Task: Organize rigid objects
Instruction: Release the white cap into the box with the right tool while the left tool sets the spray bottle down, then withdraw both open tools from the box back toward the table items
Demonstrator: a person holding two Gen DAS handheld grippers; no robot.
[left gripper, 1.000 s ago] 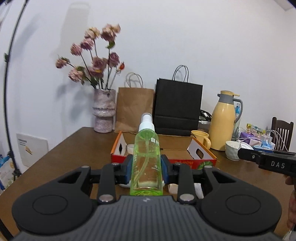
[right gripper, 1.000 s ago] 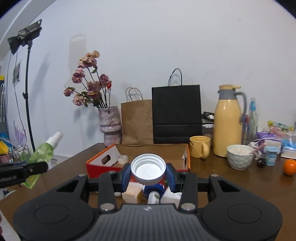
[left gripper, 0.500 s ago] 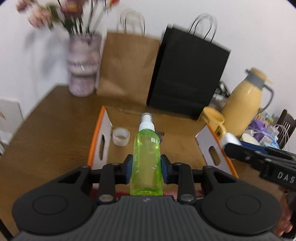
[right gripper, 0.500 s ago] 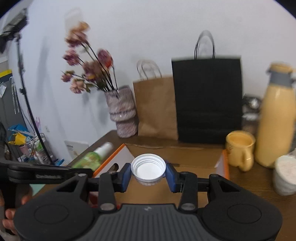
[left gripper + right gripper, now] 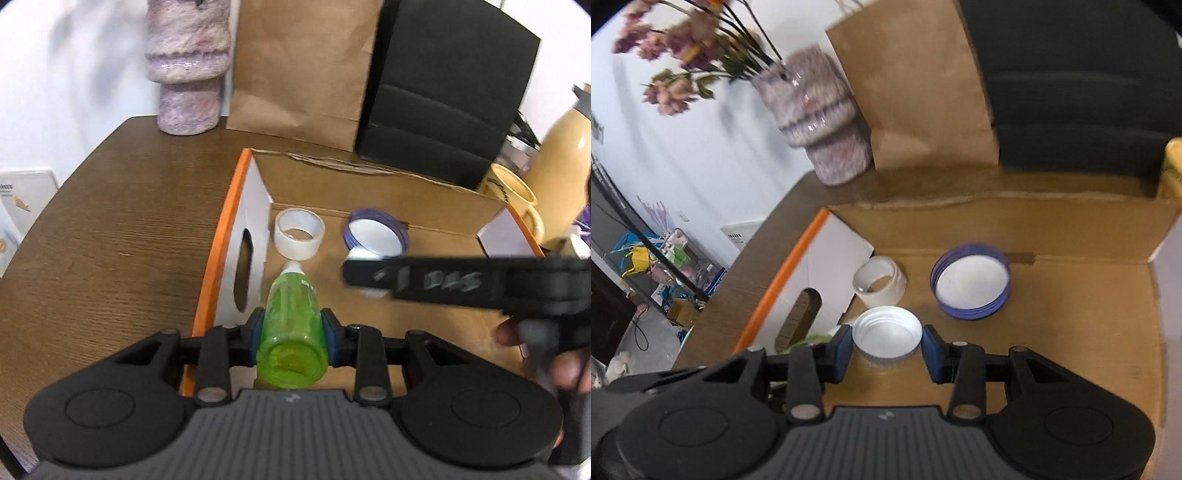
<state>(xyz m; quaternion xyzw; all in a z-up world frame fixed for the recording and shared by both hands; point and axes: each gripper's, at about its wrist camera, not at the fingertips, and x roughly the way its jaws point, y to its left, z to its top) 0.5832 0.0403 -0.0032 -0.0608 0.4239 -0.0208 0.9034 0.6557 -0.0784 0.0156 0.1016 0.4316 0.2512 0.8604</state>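
While both hands hang over the open cardboard box [image 5: 424, 210], the left gripper [image 5: 291, 334] clamps a green translucent spray bottle [image 5: 293, 328], nozzle pointing down toward a roll of clear tape [image 5: 299, 236] on the box floor. The right gripper [image 5: 887, 349] pinches a white plastic lid [image 5: 886, 336], just beside a purple-rimmed lid [image 5: 970, 286] lying in the box.

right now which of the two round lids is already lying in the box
The purple-rimmed lid, open side up on the cardboard box floor beside the tape roll. The plain white lid is clamped in the right gripper.
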